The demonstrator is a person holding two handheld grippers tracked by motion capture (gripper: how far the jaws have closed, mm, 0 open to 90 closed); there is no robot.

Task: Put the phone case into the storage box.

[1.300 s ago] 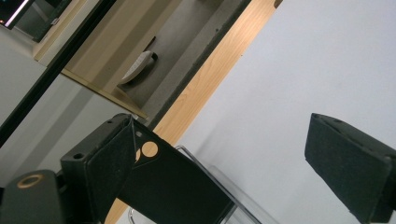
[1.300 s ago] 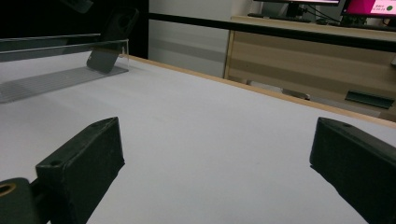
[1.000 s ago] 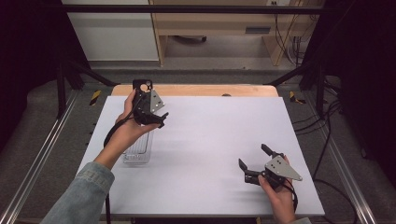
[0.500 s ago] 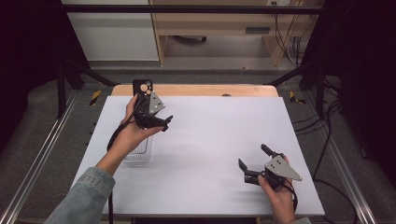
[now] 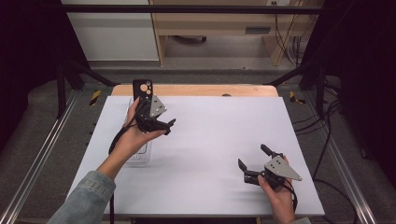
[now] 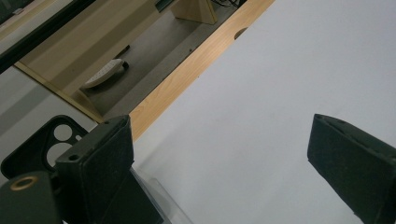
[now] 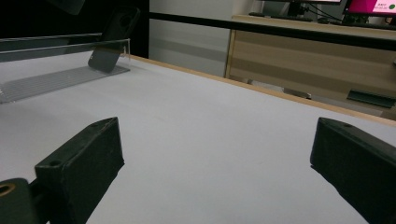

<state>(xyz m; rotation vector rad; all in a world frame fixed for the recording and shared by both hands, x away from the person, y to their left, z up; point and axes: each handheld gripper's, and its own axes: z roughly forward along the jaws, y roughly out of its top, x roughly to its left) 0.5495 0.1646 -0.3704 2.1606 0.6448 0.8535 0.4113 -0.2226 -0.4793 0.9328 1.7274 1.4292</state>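
phone case [image 5: 141, 88]: far left, propped in clear tray [image 5: 140, 156] | light, bendy, slick; pinch its top edge | left gripper [image 5: 161, 125] released, empty | right gripper [image 5: 254, 164] released, empty

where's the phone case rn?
High view: the black phone case stands propped in the clear tray at the table's far left, just behind the open left gripper.
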